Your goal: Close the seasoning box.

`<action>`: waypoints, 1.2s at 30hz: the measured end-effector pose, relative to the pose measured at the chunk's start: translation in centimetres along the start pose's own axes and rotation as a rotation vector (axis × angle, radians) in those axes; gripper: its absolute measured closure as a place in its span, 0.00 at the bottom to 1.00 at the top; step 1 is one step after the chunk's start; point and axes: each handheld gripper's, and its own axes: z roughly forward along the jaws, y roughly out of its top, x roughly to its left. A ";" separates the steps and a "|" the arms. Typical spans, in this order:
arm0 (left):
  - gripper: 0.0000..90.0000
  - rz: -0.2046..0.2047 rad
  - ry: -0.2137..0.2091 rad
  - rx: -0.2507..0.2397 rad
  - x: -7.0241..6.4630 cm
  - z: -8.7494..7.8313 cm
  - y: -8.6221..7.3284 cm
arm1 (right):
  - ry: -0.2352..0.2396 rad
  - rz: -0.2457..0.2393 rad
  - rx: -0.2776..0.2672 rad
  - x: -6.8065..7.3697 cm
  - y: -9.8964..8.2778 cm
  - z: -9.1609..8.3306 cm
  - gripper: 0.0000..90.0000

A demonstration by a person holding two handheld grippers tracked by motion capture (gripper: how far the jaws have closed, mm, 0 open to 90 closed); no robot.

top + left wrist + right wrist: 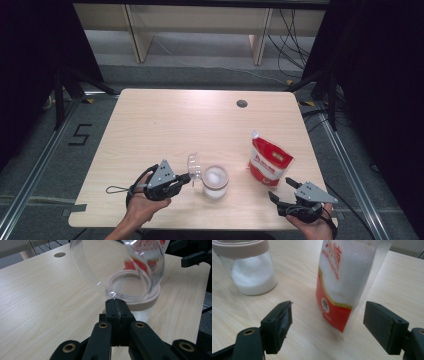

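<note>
My left gripper [184,178] pinches the rim of a clear lid [117,267], jaws pressed together, tilting it just beside the jar [215,182]. Its own view looks through the lid to the jar's pink collar. My right gripper [281,190] is spread wide near the table's [165,125] front edge; ahead stands the red-and-white pouch [344,277], with the jar's white grains [252,277] beyond.

High view overlooks table [150,120]; both close tool views share jar [135,290].
</note>
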 end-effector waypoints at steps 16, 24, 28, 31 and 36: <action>0.99 -0.014 -0.013 0.003 -0.5 0.4 0.1 | -0.011 -0.036 -0.021 0.0 0.0 0.0 0.26; 0.98 -0.005 -0.027 0.011 -0.6 0.6 0.1 | 0.005 -0.023 -0.010 0.2 0.0 0.1 0.25; 0.93 -0.018 -0.040 0.002 -0.5 0.6 0.0 | -0.008 -0.001 0.000 0.3 0.0 -0.1 0.25; 0.83 -0.067 -0.054 -0.007 -0.4 0.5 0.0 | -0.008 0.005 0.000 0.3 0.0 -0.1 0.24; 0.64 -0.105 -0.077 -0.021 -0.2 0.4 -0.1 | -0.006 0.002 0.000 0.4 0.0 -0.1 0.24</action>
